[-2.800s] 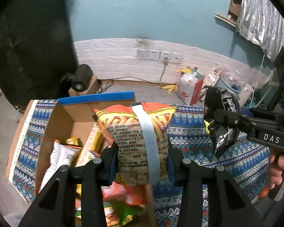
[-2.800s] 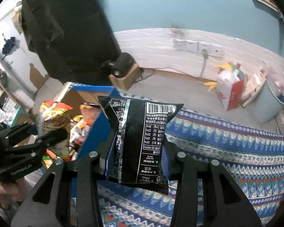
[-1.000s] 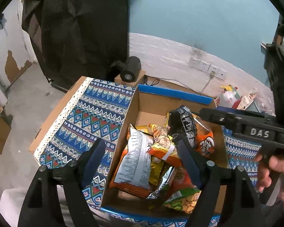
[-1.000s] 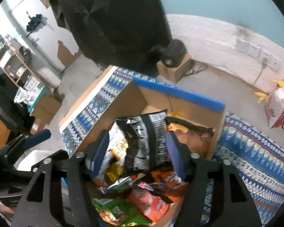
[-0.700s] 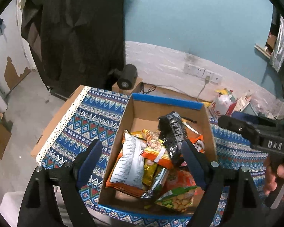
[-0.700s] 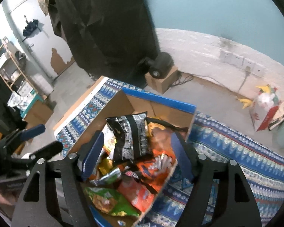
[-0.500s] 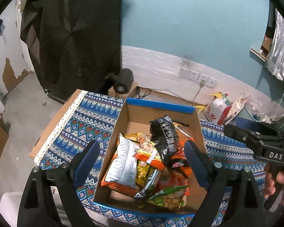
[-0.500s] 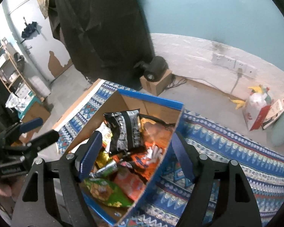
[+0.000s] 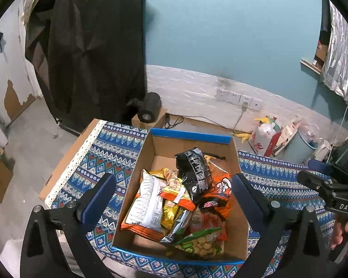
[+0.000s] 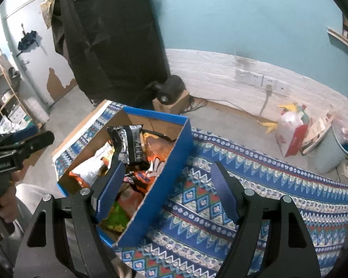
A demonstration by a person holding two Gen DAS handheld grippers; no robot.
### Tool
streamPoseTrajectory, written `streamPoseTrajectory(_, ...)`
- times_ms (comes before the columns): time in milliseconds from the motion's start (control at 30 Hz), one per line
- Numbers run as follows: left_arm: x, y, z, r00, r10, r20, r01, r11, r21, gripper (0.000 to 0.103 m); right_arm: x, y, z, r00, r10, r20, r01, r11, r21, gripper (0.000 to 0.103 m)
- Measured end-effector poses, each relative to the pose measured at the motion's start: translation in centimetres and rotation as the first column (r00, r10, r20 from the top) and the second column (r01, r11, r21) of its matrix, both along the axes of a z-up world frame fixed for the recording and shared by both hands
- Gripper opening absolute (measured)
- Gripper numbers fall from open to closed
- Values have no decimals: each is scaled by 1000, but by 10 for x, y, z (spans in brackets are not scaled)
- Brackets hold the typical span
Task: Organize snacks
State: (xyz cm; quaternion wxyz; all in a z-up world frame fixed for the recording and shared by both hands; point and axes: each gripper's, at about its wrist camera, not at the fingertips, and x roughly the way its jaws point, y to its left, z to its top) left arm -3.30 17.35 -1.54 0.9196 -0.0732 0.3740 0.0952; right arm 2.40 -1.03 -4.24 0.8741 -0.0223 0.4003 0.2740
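Left wrist view shows the cardboard box (image 9: 239, 166) on the patterned tabletop (image 9: 97, 153), straight ahead and below the left gripper (image 9: 174, 199), nearer than the right gripper (image 10: 167, 190). Both grippers are wide and empty, the left's jaws have just been opening. The black snack bag (image 9: 193, 173) lies on top, long axis pointing away.

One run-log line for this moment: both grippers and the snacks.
left gripper: jaws open, just widened, empty | right gripper: jaws open, empty | black snack bag: on top of pile in cardboard box | patterned cloth: no loose snacks visible
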Motion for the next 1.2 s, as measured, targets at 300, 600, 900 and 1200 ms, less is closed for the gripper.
streamPoseTrajectory(300,1,-13,3,1000,1,13,-2,998,55,102,-4,-10,3,999,-11,42,12,1000,-28,75)
streamPoseTrajectory(600,3,-20,1,1000,-11,-1,11,995,98,102,-2,-16,2,999,-25,40,26,999,-22,75)
streamPoseTrajectory(900,3,-23,0,1000,-15,0,15,994,106,102,-3,-16,2,999,-23,45,24,999,-29,75)
streamPoseTrajectory(1200,3,-29,-3,999,-43,-15,45,990,135,102,-2,-16,4,998,-24,53,26,999,-28,75)
